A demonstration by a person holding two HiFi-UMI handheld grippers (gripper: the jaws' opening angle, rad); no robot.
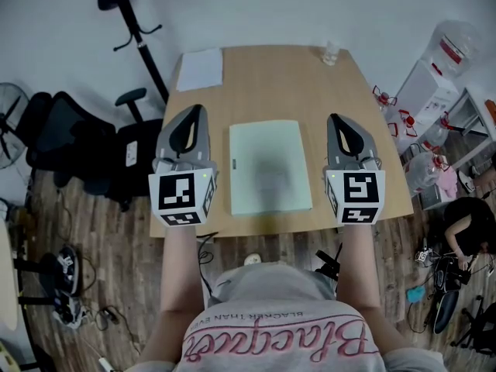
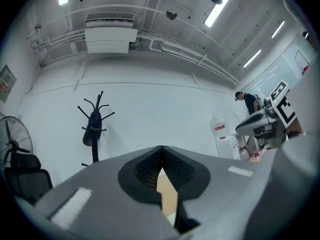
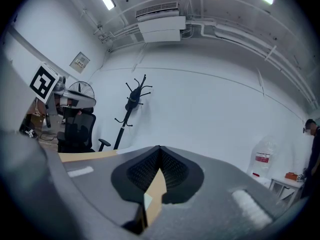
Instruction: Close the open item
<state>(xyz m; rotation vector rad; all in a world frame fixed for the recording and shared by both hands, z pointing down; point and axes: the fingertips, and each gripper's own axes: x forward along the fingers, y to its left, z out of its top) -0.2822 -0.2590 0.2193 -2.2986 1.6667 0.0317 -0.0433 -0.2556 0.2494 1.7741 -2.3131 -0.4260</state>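
**Both Grippers Hovering Shut Beside Flat Green Folder**

A person is holding 2 handheld grippers over a wooden table (image 1: 271, 84), with the left gripper (image 1: 194, 109) and the right gripper (image 1: 335, 119) each pointing away from the body. Both gripper views are showing the jaws pressed together at the tips and gripping nothing. The pale green folder (image 1: 270, 167) is lying flat between the 2 sets of fingers, near each and touching neither. It is showing as 1 single panel, so it is looking already closed, though the head view is too coarse to confirm a cover edge. A white sheet (image 1: 200, 69) is lying beyond the left fingertips, and a small clear container (image 1: 331, 53) is standing beyond the right ones, well apart. Judged from this, the remaining work is checking. If the cover is lifting at all, pressing closed tips along the free edge, opposite the spine, while the other gripper is steadying the folder, should seat it without sliding it toward the table's near edge.
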